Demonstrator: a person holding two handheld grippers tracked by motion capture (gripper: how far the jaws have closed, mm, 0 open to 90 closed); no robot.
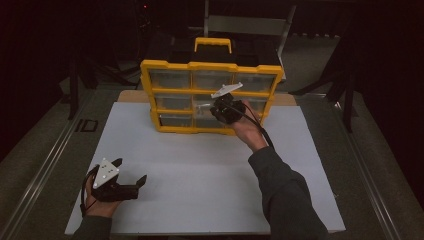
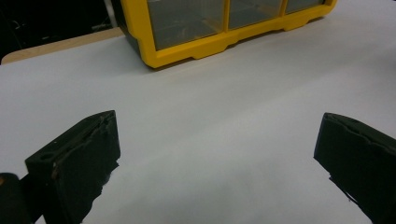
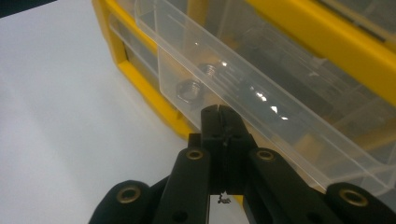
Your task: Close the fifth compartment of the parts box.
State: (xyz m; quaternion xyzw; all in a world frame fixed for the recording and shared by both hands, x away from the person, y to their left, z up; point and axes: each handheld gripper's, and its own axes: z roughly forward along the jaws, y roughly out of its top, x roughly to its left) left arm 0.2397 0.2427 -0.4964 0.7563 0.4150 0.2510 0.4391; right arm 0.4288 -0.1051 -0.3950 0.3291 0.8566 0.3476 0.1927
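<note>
A yellow drawer cabinet (image 1: 165,66) with clear drawers stands upright at the far middle of the white board (image 1: 200,175). One clear drawer (image 3: 280,107) in its middle row is pulled partly out; hex nuts (image 3: 189,90) lie inside it. My right gripper (image 1: 216,109) is at that drawer's front. In the right gripper view its jaws (image 3: 219,112) are pressed together, tips against the drawer's front wall, with nothing seen between them. My left gripper (image 1: 131,170) rests low at the near left of the board, jaws wide apart (image 2: 219,140) over bare white surface, far from the cabinet (image 2: 187,49).
Behind the cabinet sits a black case with a yellow handle (image 1: 213,44), and a grey metal frame (image 1: 245,22) stands farther back. A metal rail (image 1: 45,160) runs along the left of the board. Dark floor surrounds the table.
</note>
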